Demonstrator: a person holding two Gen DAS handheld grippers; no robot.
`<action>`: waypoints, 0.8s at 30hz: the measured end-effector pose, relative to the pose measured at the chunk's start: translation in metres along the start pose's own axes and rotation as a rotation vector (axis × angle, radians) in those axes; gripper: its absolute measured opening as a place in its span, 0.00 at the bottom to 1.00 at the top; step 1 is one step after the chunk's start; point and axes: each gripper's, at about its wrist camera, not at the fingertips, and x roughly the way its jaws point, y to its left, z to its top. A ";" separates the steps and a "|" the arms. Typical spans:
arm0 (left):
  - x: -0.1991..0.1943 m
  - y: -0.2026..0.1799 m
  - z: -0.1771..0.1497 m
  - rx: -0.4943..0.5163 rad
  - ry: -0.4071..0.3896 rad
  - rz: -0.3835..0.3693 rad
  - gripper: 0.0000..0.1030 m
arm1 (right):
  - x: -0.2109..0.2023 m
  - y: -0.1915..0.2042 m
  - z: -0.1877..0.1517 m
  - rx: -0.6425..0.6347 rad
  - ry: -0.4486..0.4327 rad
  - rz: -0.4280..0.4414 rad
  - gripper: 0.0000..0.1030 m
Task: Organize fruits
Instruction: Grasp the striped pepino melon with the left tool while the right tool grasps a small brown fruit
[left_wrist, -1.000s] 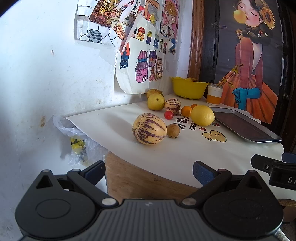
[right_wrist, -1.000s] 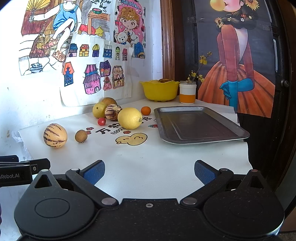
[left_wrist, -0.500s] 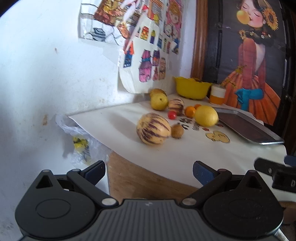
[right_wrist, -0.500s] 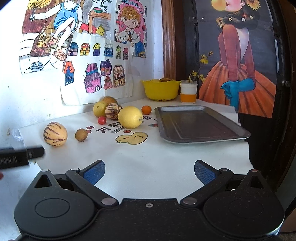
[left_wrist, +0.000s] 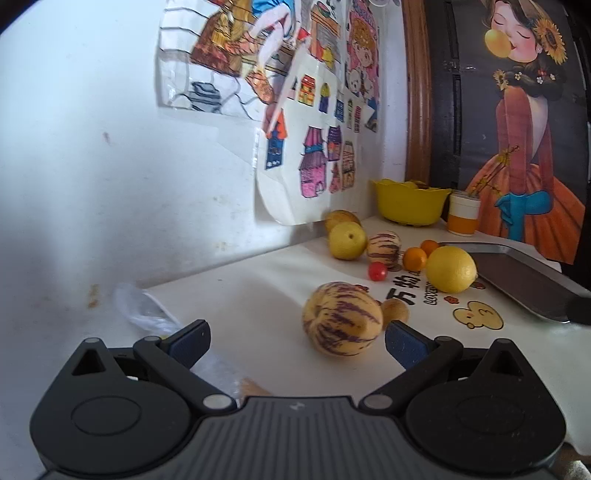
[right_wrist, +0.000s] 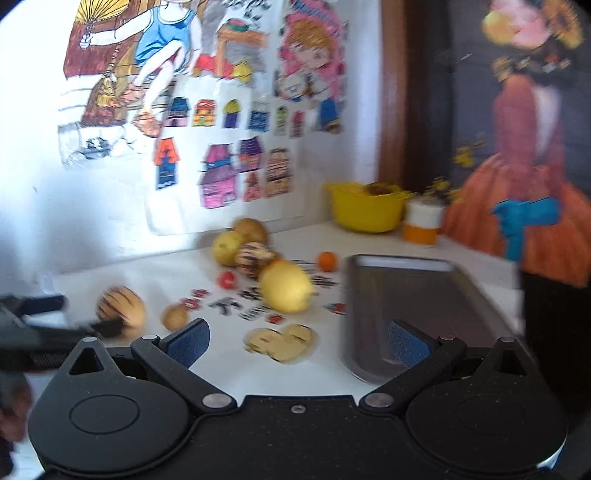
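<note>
Reaching toward the fruit, I hold my left tongs (left_wrist: 295, 338) released, the two blue pads spread wide and nothing between them. The striped melon (left_wrist: 342, 319) lies on the white desk (left_wrist: 236, 295) straight ahead and a little right of the middle of that gap, close to the right pad (left_wrist: 404, 341) but apart from it as far as I can tell. Its long axis runs roughly left to right across my view, so the wide gap faces its longer span. A small brown fruit (left_wrist: 396, 310) sits just behind it on the right, touching or nearly touching.

Farther back are a lemon (left_wrist: 450, 269), a red cherry tomato (left_wrist: 377, 271), an orange (left_wrist: 414, 258), a smaller striped melon (left_wrist: 384, 245) and a yellow apple (left_wrist: 347, 240). The grey tray (left_wrist: 524, 277), where I judge the fruit should go, lies to the right with nothing in it.

My right tongs (right_wrist: 297, 341) are also released and hold nothing. That view is blurred. From it the striped melon (right_wrist: 122, 312) is far to the left, with my left tongs (right_wrist: 55, 325) beside it, while the tray (right_wrist: 424, 291) is directly ahead on the right. I judge the left tongs nearer the melon and the right nearer the tray.
</note>
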 end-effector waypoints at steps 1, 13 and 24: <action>0.002 -0.001 0.000 0.004 0.000 -0.013 1.00 | 0.007 0.000 0.006 0.009 0.019 0.033 1.00; 0.029 -0.002 0.008 0.139 0.008 -0.109 0.98 | 0.068 0.037 0.023 -0.340 0.123 0.145 0.97; 0.042 0.010 0.015 0.178 0.032 -0.247 0.76 | 0.093 0.064 0.008 -0.571 0.124 0.276 0.77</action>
